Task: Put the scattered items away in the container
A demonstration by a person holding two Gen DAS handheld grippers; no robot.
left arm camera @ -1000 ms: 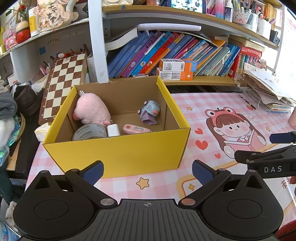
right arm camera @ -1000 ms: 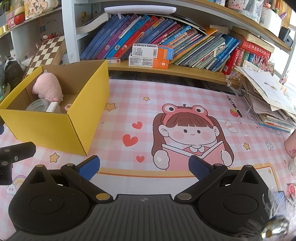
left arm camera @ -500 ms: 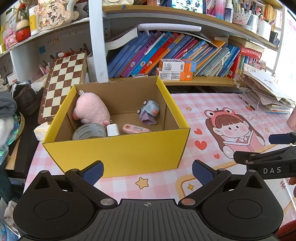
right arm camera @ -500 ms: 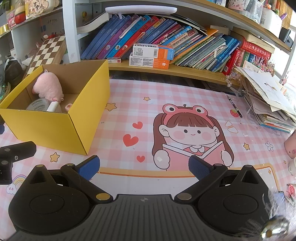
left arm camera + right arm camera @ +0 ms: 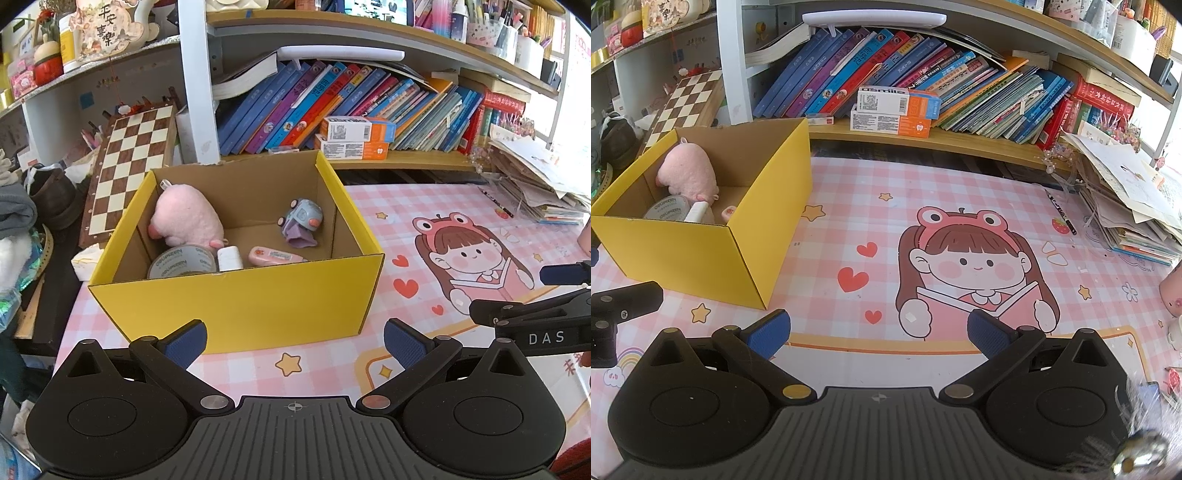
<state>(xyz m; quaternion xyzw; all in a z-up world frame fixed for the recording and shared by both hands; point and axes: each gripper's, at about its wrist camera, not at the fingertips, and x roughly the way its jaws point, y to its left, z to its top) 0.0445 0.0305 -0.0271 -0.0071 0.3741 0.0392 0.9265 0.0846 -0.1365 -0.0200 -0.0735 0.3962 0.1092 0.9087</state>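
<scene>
Nothing has shifted since a second ago: your yellow box (image 5: 236, 302) sits at the counter's (image 5: 849, 229) left with the pink plush (image 5: 188, 218) and tape roll (image 5: 181, 258) inside, while left gripper (image 5: 293, 338) and right gripper (image 5: 879, 326) hover with fingers spread, empty, suggesting tidying is finished.

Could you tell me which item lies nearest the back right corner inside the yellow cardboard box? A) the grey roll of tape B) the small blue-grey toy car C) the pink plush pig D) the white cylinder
B: the small blue-grey toy car sits by the back right corner of the yellow cardboard box, while the others lie left or front.
</scene>
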